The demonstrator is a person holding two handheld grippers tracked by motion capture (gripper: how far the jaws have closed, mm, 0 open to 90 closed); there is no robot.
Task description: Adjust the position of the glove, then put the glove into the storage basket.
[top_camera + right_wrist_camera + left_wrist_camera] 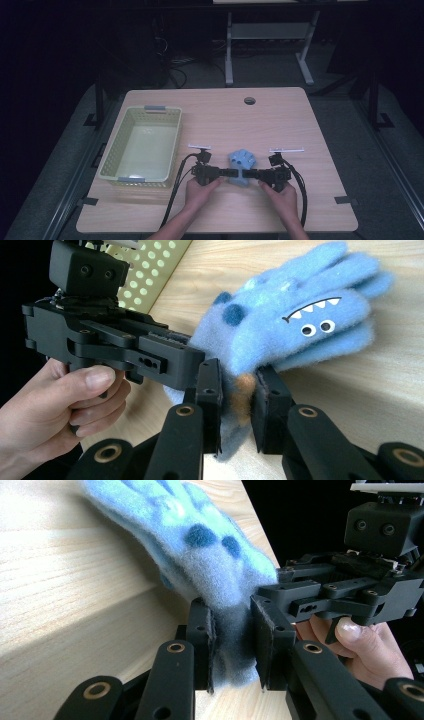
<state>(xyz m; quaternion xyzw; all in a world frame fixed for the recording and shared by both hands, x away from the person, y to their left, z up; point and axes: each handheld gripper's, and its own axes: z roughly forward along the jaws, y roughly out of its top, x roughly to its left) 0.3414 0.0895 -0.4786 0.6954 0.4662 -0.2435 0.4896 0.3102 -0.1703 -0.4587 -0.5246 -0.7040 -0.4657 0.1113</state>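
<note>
The fuzzy blue fleece monster glove point(240, 165) lies near the wooden desk's point(280, 115) front edge, cuff pinched by both grippers' fingers: left point(234, 645), right point(239, 405). Soft, light, floppy (cuff grips best).

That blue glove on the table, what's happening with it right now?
A person holds a gripper in each hand, and both are clamped on the cuff end of a fuzzy blue glove with a monster face. The left gripper pinches it from one side and the right gripper from the other, jaws shut on the fabric. The glove's fingers rest on the wooden table. A pale green basket sits to the left with nothing in it.
</note>
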